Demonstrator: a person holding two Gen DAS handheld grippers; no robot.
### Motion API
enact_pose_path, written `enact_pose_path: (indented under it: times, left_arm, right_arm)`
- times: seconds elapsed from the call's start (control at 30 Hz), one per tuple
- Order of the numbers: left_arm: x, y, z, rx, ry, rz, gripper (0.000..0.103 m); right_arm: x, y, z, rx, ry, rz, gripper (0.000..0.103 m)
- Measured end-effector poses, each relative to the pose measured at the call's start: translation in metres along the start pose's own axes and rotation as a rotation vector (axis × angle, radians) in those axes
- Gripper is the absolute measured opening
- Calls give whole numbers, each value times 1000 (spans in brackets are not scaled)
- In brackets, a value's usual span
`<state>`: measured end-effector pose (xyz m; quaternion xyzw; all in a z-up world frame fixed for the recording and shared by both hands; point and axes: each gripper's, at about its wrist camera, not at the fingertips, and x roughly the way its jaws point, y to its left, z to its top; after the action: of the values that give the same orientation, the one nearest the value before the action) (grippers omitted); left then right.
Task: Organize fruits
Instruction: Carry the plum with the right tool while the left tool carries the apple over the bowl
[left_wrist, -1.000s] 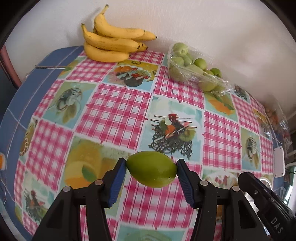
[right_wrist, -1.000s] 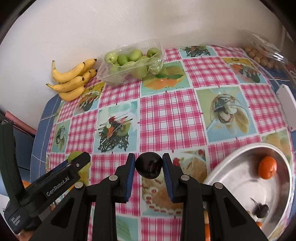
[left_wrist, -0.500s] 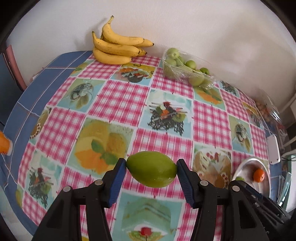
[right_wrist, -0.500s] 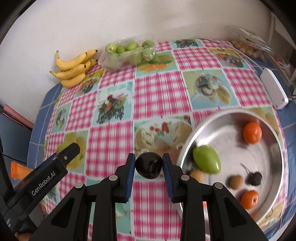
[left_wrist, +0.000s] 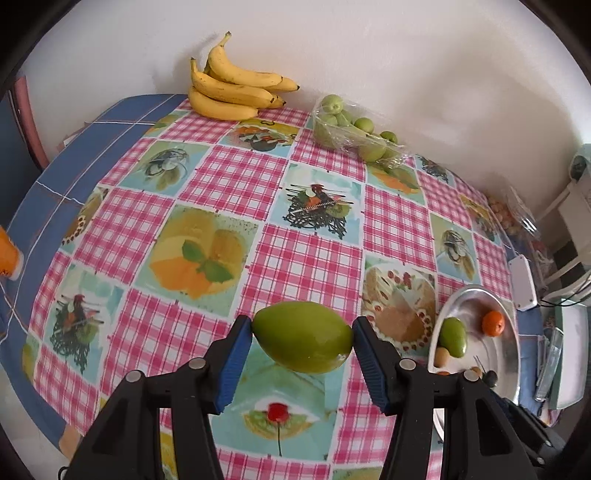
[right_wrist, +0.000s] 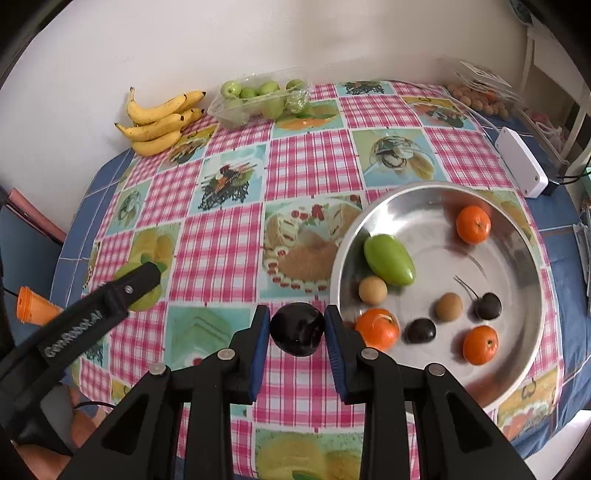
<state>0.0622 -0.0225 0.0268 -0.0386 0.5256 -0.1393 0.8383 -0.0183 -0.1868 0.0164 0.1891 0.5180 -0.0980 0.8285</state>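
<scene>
My left gripper (left_wrist: 303, 341) is shut on a green mango (left_wrist: 302, 336), held above the checked tablecloth. My right gripper (right_wrist: 297, 328) is shut on a dark round plum (right_wrist: 297, 328), just left of the steel bowl (right_wrist: 532, 325). Inside the bowl lie another green mango (right_wrist: 388, 260), three oranges (right_wrist: 473, 224), two tan round fruits (right_wrist: 448, 306), a dark plum (right_wrist: 421, 330) and a dark cherry with a stem (right_wrist: 488, 305). In the left wrist view the bowl (left_wrist: 513, 350) sits at the right edge. The left gripper's finger (right_wrist: 138, 282) shows at the left of the right wrist view.
A bunch of bananas (left_wrist: 231, 88) and a clear tray of small green fruits (left_wrist: 354, 129) stand by the back wall. A clear box of small tan fruits (right_wrist: 476, 92) and a white box (right_wrist: 521, 162) lie at the far right. An orange object (right_wrist: 31, 306) pokes in at the left edge.
Both grippers have carried their fruit back and to the right across the table. The steel bowl has come fully into the right wrist view and entered the left wrist view.
</scene>
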Motion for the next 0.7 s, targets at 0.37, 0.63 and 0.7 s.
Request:
enact_pose_path:
  times: [0.37, 0.63, 0.7]
  left_arm:
    - [1, -23, -7, 48, 13, -15, 59]
    - [9, -67, -24, 147, 54, -75, 59]
    - [10, -79, -30, 176, 64, -95, 59]
  right_arm:
    - [5, -39, 1, 78, 19, -17, 31]
    - [2, -88, 0, 206, 17, -39, 31]
    - [2, -100, -1, 243, 19, -31, 31]
